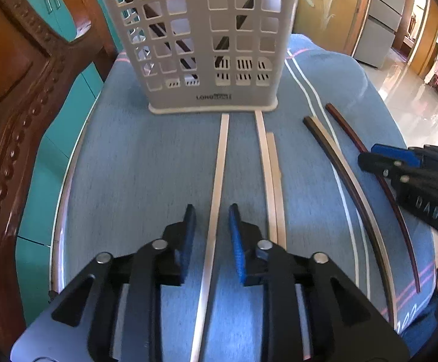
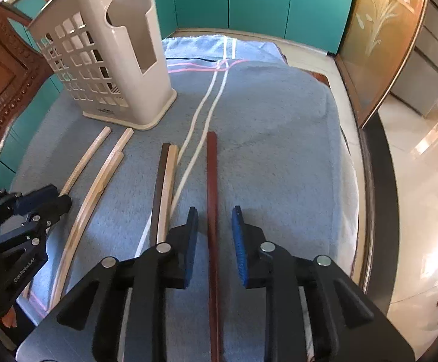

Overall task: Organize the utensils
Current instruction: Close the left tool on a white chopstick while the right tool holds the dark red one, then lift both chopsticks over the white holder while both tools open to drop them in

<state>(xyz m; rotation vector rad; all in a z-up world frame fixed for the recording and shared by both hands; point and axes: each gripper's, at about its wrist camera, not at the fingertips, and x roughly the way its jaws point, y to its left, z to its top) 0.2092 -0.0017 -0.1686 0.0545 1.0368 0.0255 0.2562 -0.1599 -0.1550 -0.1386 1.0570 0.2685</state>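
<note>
A white slotted utensil holder [image 1: 207, 45] stands upright at the back of the blue towel [image 1: 146, 163]; it also shows in the right wrist view [image 2: 113, 60]. Several chopsticks lie on the towel. My left gripper [image 1: 213, 220] is open, its jaws on either side of a pale chopstick [image 1: 219, 175]. A pale pair [image 1: 271, 181] lies just to its right. My right gripper [image 2: 214, 223] is open astride a red-brown chopstick [image 2: 212, 187]. A dark and pale pair [image 2: 164, 187] lies to its left. Dark sticks show inside the holder.
A carved wooden chair back [image 1: 17, 105] stands at the left. Teal cabinets [image 2: 249, 0] are behind the table. The towel's right edge drops to a shiny tiled floor [image 2: 424, 181]. The table rim [image 1: 65, 187] curves along the left.
</note>
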